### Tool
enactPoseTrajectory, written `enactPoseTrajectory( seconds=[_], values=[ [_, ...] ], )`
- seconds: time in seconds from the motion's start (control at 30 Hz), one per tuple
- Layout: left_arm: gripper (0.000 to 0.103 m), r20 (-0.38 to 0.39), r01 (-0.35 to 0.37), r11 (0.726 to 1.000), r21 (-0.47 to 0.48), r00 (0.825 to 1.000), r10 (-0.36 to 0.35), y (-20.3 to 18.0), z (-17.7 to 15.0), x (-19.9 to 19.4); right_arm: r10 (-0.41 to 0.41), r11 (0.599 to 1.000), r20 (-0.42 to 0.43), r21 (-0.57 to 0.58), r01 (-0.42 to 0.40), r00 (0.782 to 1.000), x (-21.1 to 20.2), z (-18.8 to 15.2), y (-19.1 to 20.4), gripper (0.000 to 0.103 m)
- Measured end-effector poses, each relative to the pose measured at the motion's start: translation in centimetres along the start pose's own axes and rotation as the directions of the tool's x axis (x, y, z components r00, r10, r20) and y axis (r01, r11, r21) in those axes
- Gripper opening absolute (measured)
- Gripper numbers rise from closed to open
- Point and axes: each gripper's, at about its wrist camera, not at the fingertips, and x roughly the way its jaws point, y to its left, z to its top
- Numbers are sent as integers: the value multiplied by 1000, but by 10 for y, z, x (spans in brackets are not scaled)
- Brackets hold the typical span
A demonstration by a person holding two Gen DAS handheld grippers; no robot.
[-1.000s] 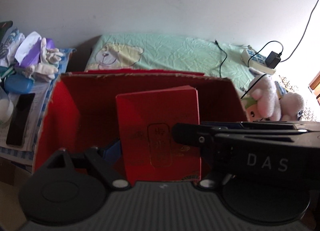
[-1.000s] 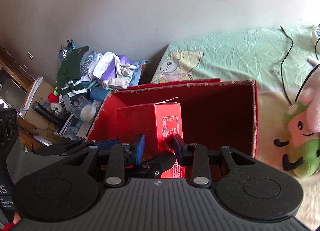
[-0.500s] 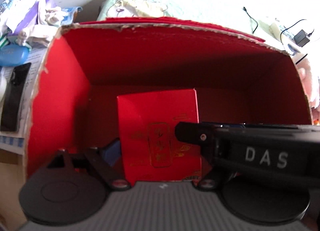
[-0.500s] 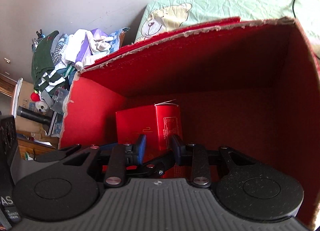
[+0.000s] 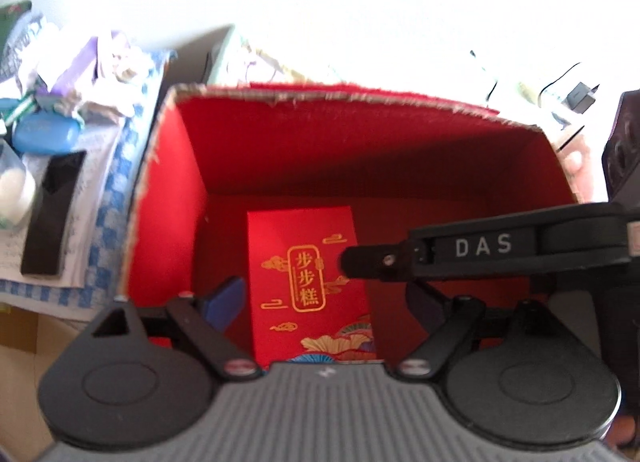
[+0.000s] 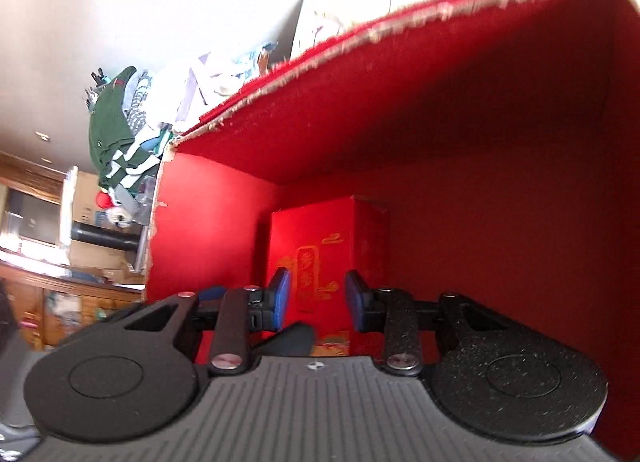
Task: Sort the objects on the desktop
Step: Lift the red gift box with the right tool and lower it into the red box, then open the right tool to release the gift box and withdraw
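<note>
The small red cardboard carton w/ gold Chinese lettering (image 5: 308, 286) stands upright on the floor of the big open red-lined cardboard box (image 5: 172, 190), toward the box's left inner wall but not touching it.

Left gripper (image 5: 324, 302) straddles the carton: jaws opening, carton between them, blue pads clear of its sides, so released, not gripping. The right gripper (image 6: 316, 296) reaches into the box too; its black arm marked "DAS" crosses the left wrist view, tip in front of the carton's face. Its jaws sit part open w/ blue pads framing the carton front; can't tell whether the pads touch it.

Outside the box, left: a blue-white checked cloth (image 5: 108, 230) w/ a black flat remote-like bar (image 5: 52, 214), a blue oval case (image 5: 44, 134) and a heap of clothes (image 6: 120, 142). Far right, a black charger plug w/ cable (image 5: 580, 96).
</note>
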Motion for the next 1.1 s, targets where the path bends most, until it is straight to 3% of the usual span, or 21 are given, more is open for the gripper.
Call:
enactPoseTrajectory(
  seconds=[0.1, 0.17, 0.23, 0.33, 0.4, 0.5, 0.53, 0.77, 0.8, 0.83, 0.93, 1.03, 1.1],
  values=[
    [87, 99, -15, 1000, -11, 995, 16, 5, -4, -24, -64, 998, 42, -2, 64, 997, -20, -7, -3, 34],
    [93, 170, -13, 999, -34, 985, 18, 8, -5, -41, -126, 992, 68, -7, 127, 990, -32, -11, -7, 34],
    [101, 212, -65, 994, -87, 974, 82, 13, -1, -43, -145, 988, 66, -35, 147, 987, -36, -12, -7, 33],
    [100, 191, -169, 972, -160, 961, 199, 27, 10, -31, -233, 970, 76, -56, 238, 969, -37, -13, -2, 33],
    [97, 130, -170, 962, -213, 971, 200, 38, 13, -20, -296, 952, 66, -58, 300, 953, -35, -14, 1, 30],
    [90, 67, -136, 956, -261, 985, 159, 51, 13, -10, -399, 913, 48, -64, 402, 915, -35, -17, 3, 8],
    [90, 62, -131, 955, -265, 986, 152, 53, 11, -9, -420, 905, 39, -59, 422, 907, -37, -18, 0, 7],
    [90, 110, -98, 969, -227, 986, 125, 46, 6, -21, -490, 870, -48, -80, 486, 870, -59, -28, -34, 7],
    [90, 108, -90, 971, -220, 987, 116, 45, 6, -19, -497, 867, -54, -77, 492, 866, -61, -28, -38, 11],
    [90, 105, -83, 974, -213, 989, 107, 43, 5, -18, -480, 877, -66, -74, 476, 875, -61, -26, -41, 18],
    [90, 97, -70, 978, -198, 991, 90, 40, 4, -16, -427, 903, -129, -116, 414, 895, -46, -27, -34, 20],
    [90, 96, -70, 979, -190, 991, 89, 39, 2, -18, -437, 893, -163, -195, 406, 884, -16, -35, -19, 21],
    [90, 94, -73, 980, -184, 991, 91, 40, 0, -19, -409, 908, -185, -183, 377, 894, 1, -33, -14, 19]
  ],
)
